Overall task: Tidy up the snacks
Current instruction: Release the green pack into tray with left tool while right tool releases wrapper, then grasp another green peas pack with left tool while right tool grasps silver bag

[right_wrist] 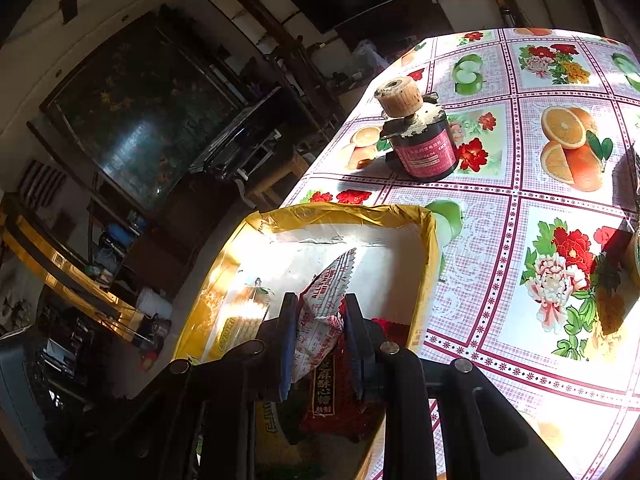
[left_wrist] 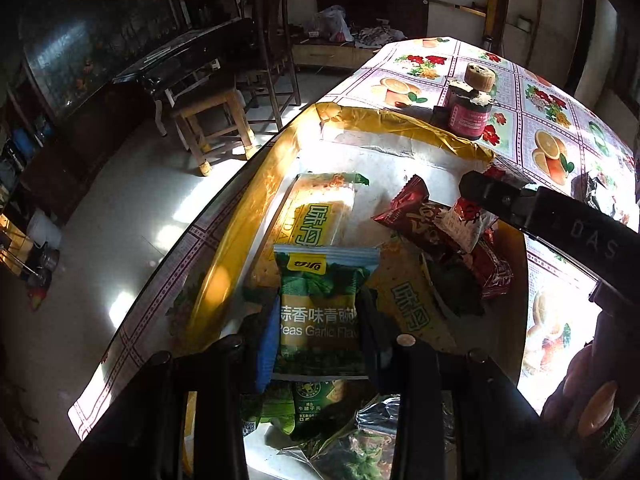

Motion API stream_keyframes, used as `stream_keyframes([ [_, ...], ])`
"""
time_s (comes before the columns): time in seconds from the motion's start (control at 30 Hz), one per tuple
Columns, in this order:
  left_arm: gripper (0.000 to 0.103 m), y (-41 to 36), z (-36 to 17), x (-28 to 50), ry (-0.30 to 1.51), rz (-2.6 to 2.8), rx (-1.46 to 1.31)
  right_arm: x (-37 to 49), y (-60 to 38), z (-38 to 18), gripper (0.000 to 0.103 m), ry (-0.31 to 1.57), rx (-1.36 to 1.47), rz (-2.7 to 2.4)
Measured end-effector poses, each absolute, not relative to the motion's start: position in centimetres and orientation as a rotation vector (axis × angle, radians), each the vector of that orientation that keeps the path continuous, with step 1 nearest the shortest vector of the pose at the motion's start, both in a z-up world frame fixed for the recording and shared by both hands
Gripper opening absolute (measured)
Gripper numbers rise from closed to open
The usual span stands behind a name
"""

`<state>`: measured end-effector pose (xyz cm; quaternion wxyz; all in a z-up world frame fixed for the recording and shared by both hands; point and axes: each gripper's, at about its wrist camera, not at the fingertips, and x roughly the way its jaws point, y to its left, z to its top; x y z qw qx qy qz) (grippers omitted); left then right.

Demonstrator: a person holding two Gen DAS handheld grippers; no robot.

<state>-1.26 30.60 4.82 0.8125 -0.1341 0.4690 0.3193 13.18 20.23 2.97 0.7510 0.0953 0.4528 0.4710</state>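
Note:
A shallow box [left_wrist: 400,120] with yellow-taped walls lies on the flowered tablecloth and holds several snack packets. My left gripper [left_wrist: 320,320] is shut on a green garlic-pea packet [left_wrist: 320,308], held upright above the box. My right gripper [right_wrist: 316,332] is shut on a small red-and-white candy packet [right_wrist: 320,320] over the box [right_wrist: 360,216]; the same packet [left_wrist: 464,220] and the right gripper [left_wrist: 472,196] show at the right of the left wrist view. Under them lie yellow cracker packets [left_wrist: 320,216] and dark red packets [left_wrist: 424,224].
A dark jar with a pink label and a cork-like cap [right_wrist: 420,136] stands on the tablecloth [right_wrist: 540,240] beyond the box. A wooden stool [left_wrist: 212,120] and a chair [left_wrist: 268,52] stand on the floor left of the table. A hand [left_wrist: 588,396] shows at the lower right.

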Motion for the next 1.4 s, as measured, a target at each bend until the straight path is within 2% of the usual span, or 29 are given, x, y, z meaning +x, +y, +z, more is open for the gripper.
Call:
stream_keyframes([
  [0.33, 0.038, 30.6, 4.7, -1.1, 1.01, 0.686, -0.276, 13.3, 20.6, 3.0, 0.026, 0.996, 0.186, 1.022],
  [0.43, 0.042, 30.4, 5.1, -1.2, 0.998, 0.68, -0.273, 13.5, 20.6, 2.9, 0.032, 1.011, 0.18, 1.012],
  [0.5, 0.052, 30.2, 5.6, -1.5, 0.983, 0.675, -0.274, 13.5, 20.5, 3.0, 0.043, 1.013, 0.178, 1.003],
  [0.53, 0.055, 30.1, 5.9, -1.6, 0.974, 0.675, -0.272, 13.5, 20.4, 3.1, 0.051, 1.011, 0.184, 1.007],
  [0.57, 0.057, 30.0, 6.2, -1.8, 0.963, 0.678, -0.27, 13.4, 20.3, 3.2, 0.055, 1.008, 0.185, 1.009],
  [0.63, 0.058, 29.7, 6.8, -2.2, 0.948, 0.682, -0.265, 13.0, 20.2, 3.7, 0.063, 0.996, 0.164, 0.997],
  [0.77, 0.06, 29.6, 7.5, -2.6, 0.935, 0.684, -0.268, 12.3, 19.6, 4.4, 0.071, 0.99, 0.144, 0.997],
  [1.07, 0.061, 29.0, 8.2, -3.2, 0.932, 0.685, -0.287, 10.6, 16.7, 5.4, 0.075, 0.974, 0.141, 0.999],
  [1.4, 0.064, 25.1, 9.3, -0.8, 0.93, 0.596, -0.258, 12.3, 5.9, 5.7, 0.075, 0.899, 0.236, 0.822],
])
